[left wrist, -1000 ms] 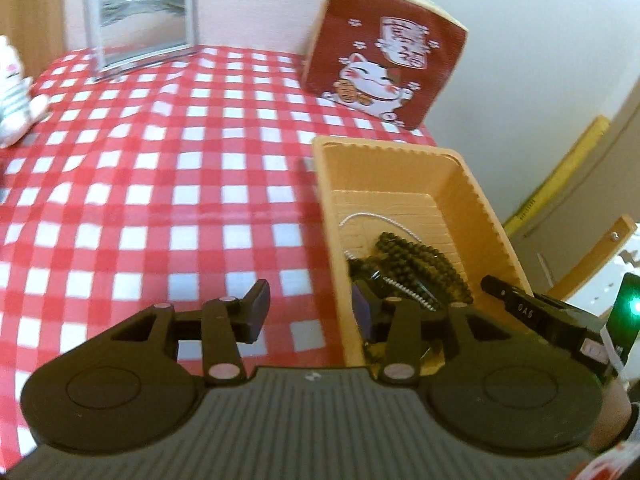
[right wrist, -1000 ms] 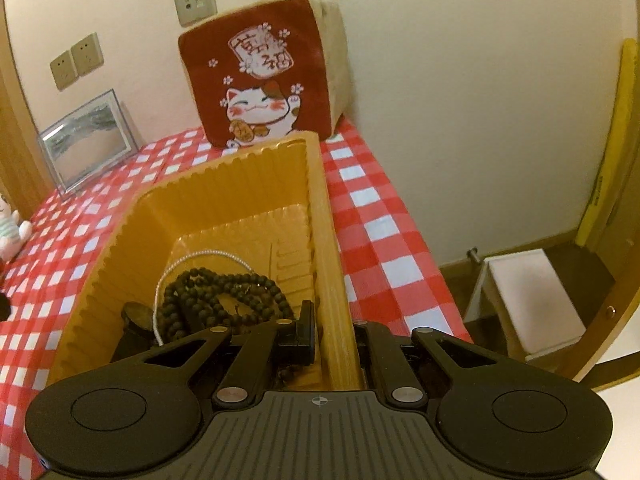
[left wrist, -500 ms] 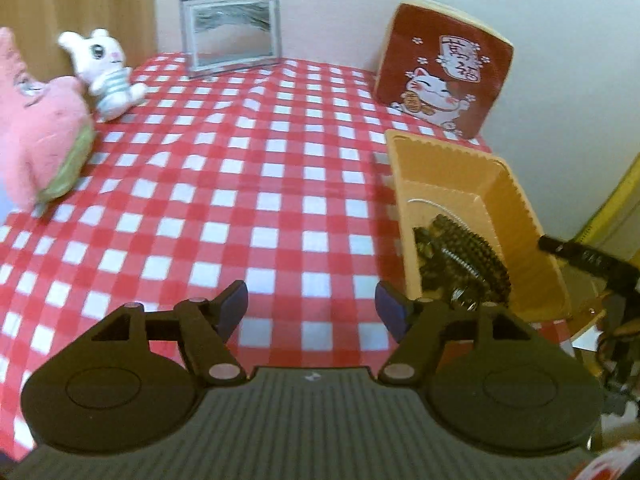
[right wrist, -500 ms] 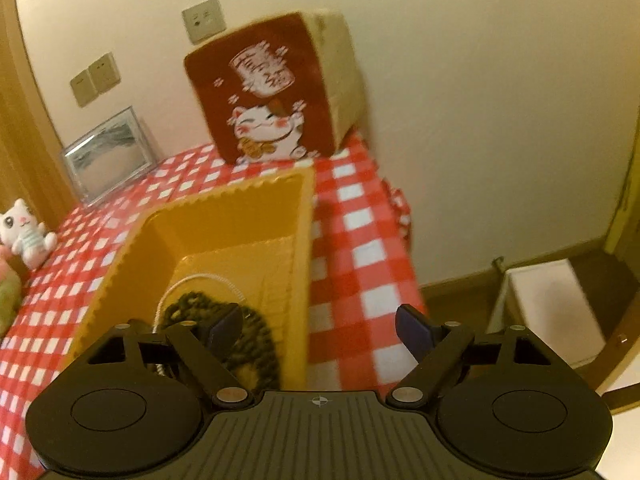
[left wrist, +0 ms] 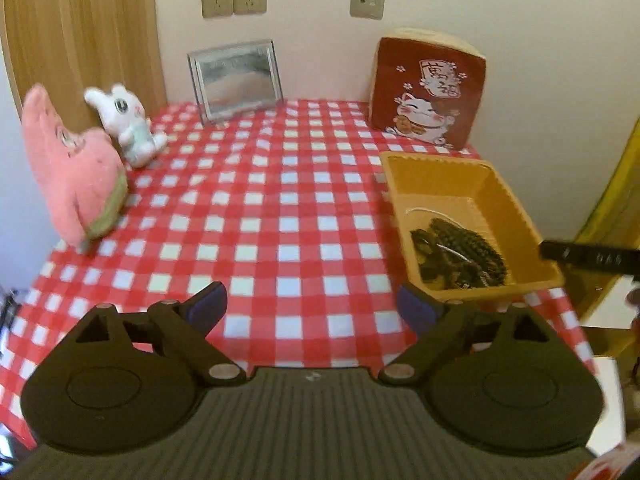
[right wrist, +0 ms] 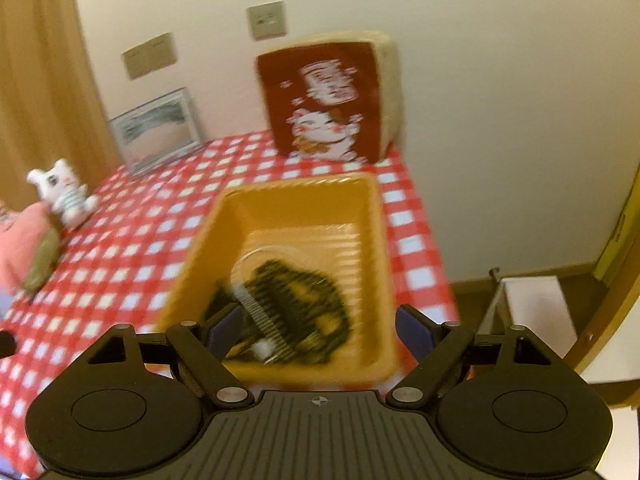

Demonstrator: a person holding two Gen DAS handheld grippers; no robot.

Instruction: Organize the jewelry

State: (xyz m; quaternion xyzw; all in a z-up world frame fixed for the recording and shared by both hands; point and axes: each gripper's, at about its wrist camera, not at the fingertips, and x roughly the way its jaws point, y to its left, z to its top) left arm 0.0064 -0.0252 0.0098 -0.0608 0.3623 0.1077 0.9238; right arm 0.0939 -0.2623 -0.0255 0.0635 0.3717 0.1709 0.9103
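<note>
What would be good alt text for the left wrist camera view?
The open, empty left gripper hovers above a red-and-white checked tablecloth, with an orange tray of dark bead jewelry at right. Two plush toys, a picture frame and a lucky-cat cushion line the far side.

We have clear checked cloth mid-table. Blockers: yellow bin right edge, cat cushion behind it, frame at back, plush toys left.

Your tray sits at the table's right edge, beads inside, cushion behind it, plush toys far left.
</note>
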